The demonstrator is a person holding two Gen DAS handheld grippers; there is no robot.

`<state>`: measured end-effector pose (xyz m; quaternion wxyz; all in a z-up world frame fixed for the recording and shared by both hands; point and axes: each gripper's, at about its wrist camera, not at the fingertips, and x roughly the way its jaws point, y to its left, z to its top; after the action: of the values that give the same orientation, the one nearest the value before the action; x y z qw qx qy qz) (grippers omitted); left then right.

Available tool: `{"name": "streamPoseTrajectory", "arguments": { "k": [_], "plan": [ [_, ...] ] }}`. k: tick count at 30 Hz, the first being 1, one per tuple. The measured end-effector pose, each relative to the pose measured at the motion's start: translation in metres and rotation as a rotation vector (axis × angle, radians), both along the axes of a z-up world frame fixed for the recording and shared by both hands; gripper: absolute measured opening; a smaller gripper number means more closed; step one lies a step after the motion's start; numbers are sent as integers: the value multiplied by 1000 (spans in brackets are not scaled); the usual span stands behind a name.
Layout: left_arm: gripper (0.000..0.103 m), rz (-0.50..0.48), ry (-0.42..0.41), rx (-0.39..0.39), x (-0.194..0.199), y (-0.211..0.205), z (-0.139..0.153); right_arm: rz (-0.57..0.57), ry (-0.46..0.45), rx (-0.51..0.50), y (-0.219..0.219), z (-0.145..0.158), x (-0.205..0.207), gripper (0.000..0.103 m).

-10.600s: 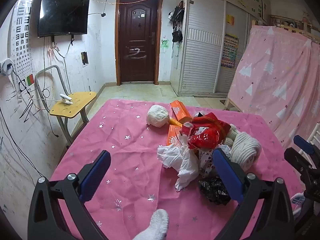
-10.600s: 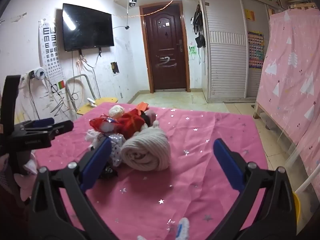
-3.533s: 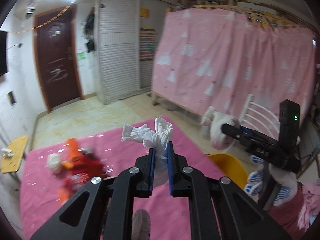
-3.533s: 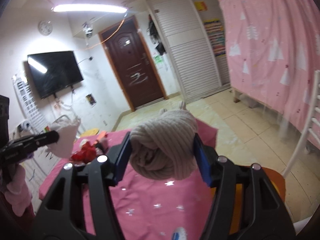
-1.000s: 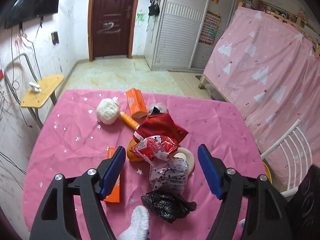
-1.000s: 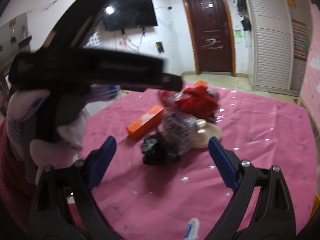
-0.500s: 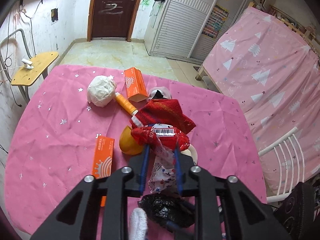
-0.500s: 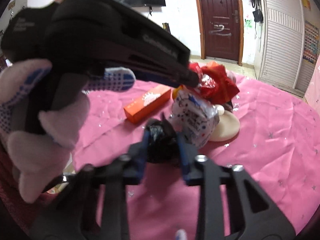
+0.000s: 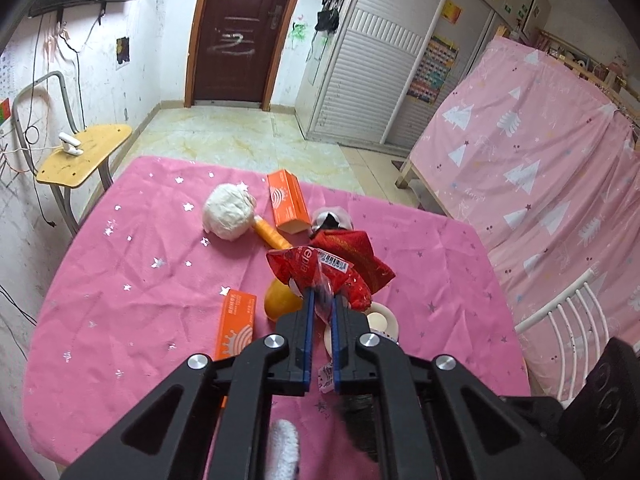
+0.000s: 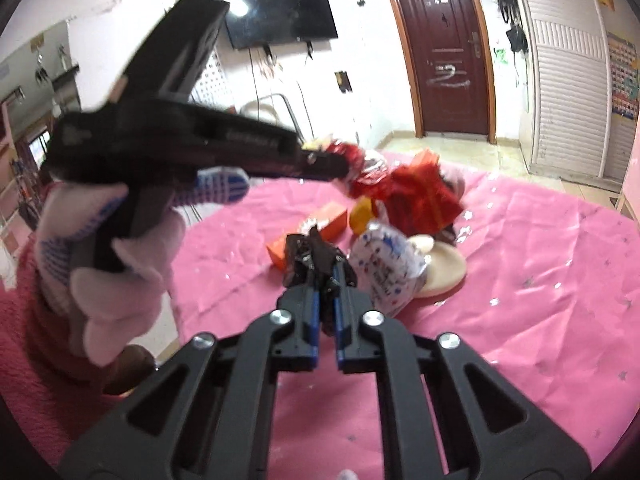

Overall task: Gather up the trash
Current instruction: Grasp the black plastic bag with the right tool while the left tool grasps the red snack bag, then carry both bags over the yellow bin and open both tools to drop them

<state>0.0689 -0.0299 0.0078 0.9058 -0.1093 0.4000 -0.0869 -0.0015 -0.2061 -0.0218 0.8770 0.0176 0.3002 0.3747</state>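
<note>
Left wrist: two orange boxes (image 9: 289, 207) – one white ball (image 9: 227, 216).

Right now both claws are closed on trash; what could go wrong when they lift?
The left claw pinches only an edge of the red wrapper, so it might slip or tear. The black plastic bag in the right claw lies against the white printed packet, which may get dragged along.

Dark door (image 9: 236, 32), wall television (image 10: 276, 6), yellow chair (image 9: 84, 154), pink curtain (image 9: 532, 160)
</note>
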Motion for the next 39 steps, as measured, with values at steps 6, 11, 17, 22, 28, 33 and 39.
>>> {"name": "streamPoseTrajectory", "arguments": {
  "k": [6,11,17,22,28,33,39],
  "plan": [
    [0,-21,-55,8,-13,-8,20,-55,-49,30,-26,18,-5,5],
    [0,-85,-102,21,-24,-35,39,-140,-90,60,-59,33,-8,5],
    [0,-168,-128,34,-31,-74,52,-273,-144,104,-115,52,-15,5],
    [0,-250,-141,52,-37,-112,57,-403,-187,126,-163,63,-26,5],
    [0,-371,-140,67,-45,-166,56,-560,-226,103,-209,71,-40,5],
    [0,-470,-130,83,-51,-211,50,-683,-240,61,-239,72,-52,5],
    [0,-581,-100,92,-60,-260,38,-771,-231,9,-262,68,-63,6]
  ]
}}
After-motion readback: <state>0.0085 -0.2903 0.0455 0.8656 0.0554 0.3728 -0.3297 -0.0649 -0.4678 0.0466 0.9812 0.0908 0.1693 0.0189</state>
